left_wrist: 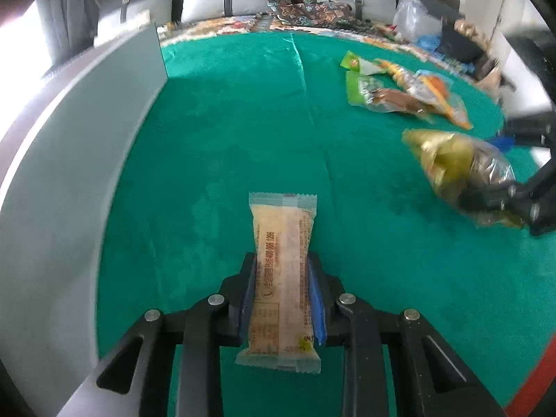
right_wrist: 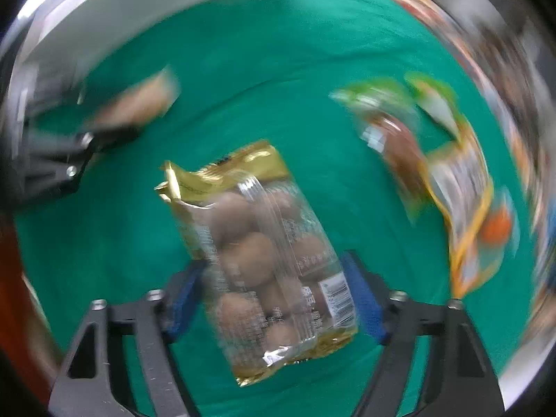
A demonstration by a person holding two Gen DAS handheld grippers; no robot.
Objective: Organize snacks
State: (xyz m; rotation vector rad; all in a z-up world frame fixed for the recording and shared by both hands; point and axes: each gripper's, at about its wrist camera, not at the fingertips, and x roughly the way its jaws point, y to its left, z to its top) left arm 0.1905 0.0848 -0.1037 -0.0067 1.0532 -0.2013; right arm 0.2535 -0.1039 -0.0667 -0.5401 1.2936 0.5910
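Note:
My left gripper [left_wrist: 282, 271] is shut on a long pale wafer bar in a clear wrapper [left_wrist: 283, 278], held above the green table cloth [left_wrist: 226, 139]. My right gripper [right_wrist: 274, 271] is shut on a gold-and-clear bag of round brown snacks [right_wrist: 264, 253], held over the cloth; the same bag [left_wrist: 458, 170] shows at the right of the left wrist view, blurred, with the right gripper's fingers [left_wrist: 521, 205] on it. The left gripper [right_wrist: 66, 163] with its bar [right_wrist: 139, 104] shows blurred at the left of the right wrist view.
A loose pile of green, brown and orange snack packs [left_wrist: 399, 90] lies on the cloth at the far right, also in the right wrist view [right_wrist: 434, 160]. A grey panel [left_wrist: 87, 139] borders the cloth on the left. Patterned fabric and plastic bags [left_wrist: 413, 17] lie beyond the table.

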